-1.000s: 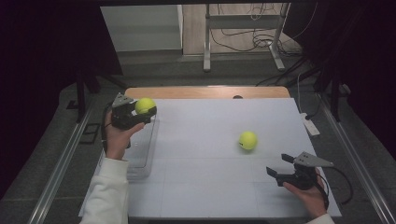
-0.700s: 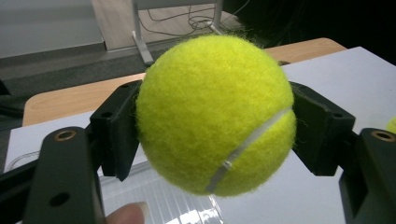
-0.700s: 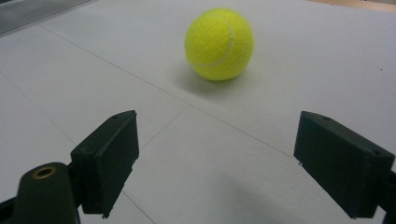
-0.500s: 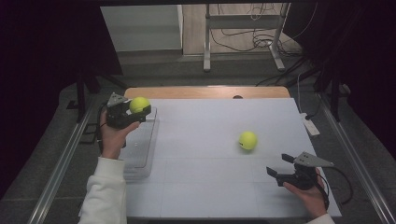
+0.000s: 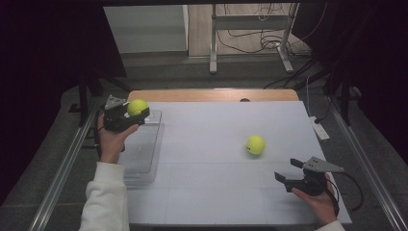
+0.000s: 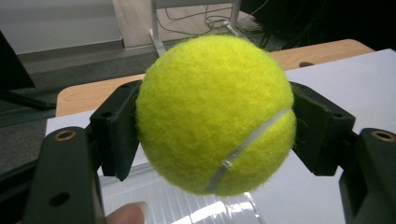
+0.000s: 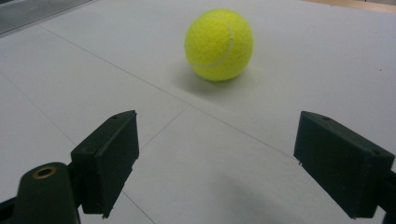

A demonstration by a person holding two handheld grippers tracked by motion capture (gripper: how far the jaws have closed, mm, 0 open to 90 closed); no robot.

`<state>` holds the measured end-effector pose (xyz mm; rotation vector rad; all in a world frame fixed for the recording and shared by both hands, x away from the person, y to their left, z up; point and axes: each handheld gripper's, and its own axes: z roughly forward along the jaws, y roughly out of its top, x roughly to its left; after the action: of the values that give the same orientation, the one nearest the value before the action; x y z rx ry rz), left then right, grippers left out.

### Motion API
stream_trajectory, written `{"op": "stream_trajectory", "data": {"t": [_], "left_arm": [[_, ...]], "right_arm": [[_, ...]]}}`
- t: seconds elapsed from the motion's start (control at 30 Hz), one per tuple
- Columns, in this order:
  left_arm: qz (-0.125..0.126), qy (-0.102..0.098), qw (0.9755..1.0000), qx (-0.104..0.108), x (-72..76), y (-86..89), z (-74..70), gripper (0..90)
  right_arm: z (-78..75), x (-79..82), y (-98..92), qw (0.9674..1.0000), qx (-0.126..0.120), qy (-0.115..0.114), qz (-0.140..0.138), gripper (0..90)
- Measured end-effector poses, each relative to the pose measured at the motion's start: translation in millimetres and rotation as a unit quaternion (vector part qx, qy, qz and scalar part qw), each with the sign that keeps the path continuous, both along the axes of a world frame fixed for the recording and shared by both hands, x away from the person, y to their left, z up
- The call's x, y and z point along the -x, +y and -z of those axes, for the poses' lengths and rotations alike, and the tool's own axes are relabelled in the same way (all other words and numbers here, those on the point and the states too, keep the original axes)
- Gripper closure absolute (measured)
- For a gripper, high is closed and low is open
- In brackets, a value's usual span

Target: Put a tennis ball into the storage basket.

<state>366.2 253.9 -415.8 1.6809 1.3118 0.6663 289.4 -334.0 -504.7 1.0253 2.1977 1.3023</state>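
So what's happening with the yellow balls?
A person holds a gripper in each hand. The left gripper is shut on one tennis ball and holds it over the far end of a clear plastic bin at the table's left edge. The right gripper is open, pointing at a second tennis ball lying on the white table.

A white-topped table (image 5: 216, 144) with a light wooden far edge stands on grey floor (image 5: 159, 72). A metal frame (image 5: 250, 33) and dark cables (image 5: 250, 41) lie beyond.
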Motion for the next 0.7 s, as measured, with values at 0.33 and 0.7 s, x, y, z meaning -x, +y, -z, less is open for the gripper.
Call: {"op": "stream_trajectory", "data": {"t": [0.33,0.7], "left_arm": [[-0.01,0.014,0.9998,0.001,-4.4,9.4,7.1,26.9],[-0.022,0.027,0.9993,-0.009,-7.5,16.7,11.1,26.9]], "right_arm": [[0.1,-0.1,0.0,1.0,0.0,0.0,0.0,14.4],[0.4,-0.5,0.2,1.0,0.0,0.001,0.0,14.4]]}}
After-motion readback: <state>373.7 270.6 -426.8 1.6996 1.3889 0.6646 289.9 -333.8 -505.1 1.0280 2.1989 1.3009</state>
